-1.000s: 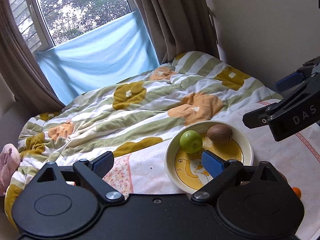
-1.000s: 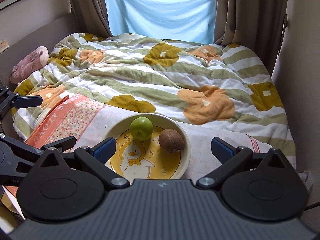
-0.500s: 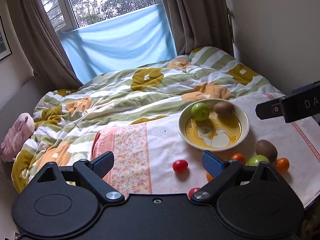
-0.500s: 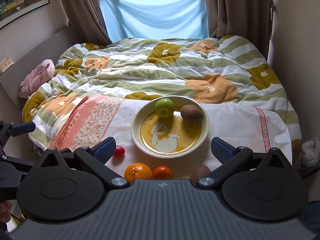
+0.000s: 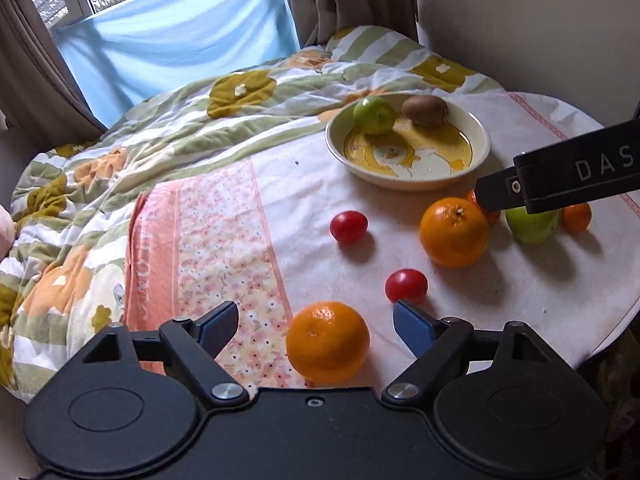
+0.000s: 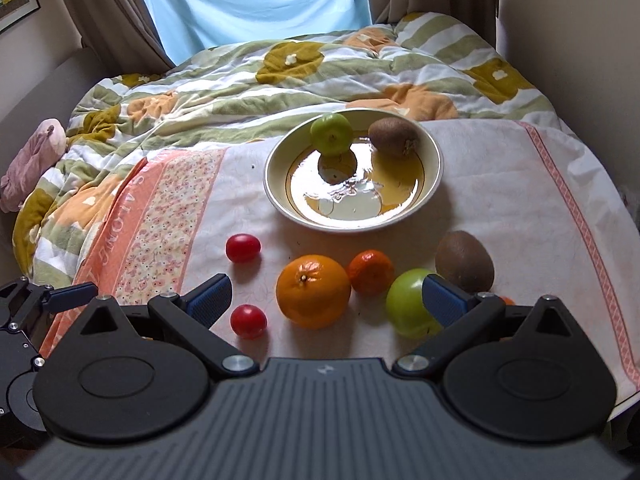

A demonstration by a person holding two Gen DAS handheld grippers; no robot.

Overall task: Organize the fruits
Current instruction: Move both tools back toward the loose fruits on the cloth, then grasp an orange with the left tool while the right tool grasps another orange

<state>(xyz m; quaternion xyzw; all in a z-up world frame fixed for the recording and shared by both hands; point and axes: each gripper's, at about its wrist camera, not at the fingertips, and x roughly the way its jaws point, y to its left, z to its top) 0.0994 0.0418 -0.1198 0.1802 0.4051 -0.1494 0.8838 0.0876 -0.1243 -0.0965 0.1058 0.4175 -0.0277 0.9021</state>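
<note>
Both grippers have been dropping toward the towel (image 6: 500,184), bringing loose fruit into view since a second ago. The bowl (image 6: 434,168) is sitting mid-towel, holding a green apple (image 6: 331,133) and a kiwi (image 6: 394,136) lying crosswise. Nearer than the bowl, an orange (image 5: 327,342) is lying between the left gripper (image 5: 316,322)'s closing, untouching fingers. The right gripper (image 6: 326,294) is hovering spread wide over another orange (image 6: 313,290), probably clear of it.

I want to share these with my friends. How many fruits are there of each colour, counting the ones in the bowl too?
Orange fruits: 4
Green fruits: 2
Brown fruits: 2
Red fruits: 2
Total: 10
</note>
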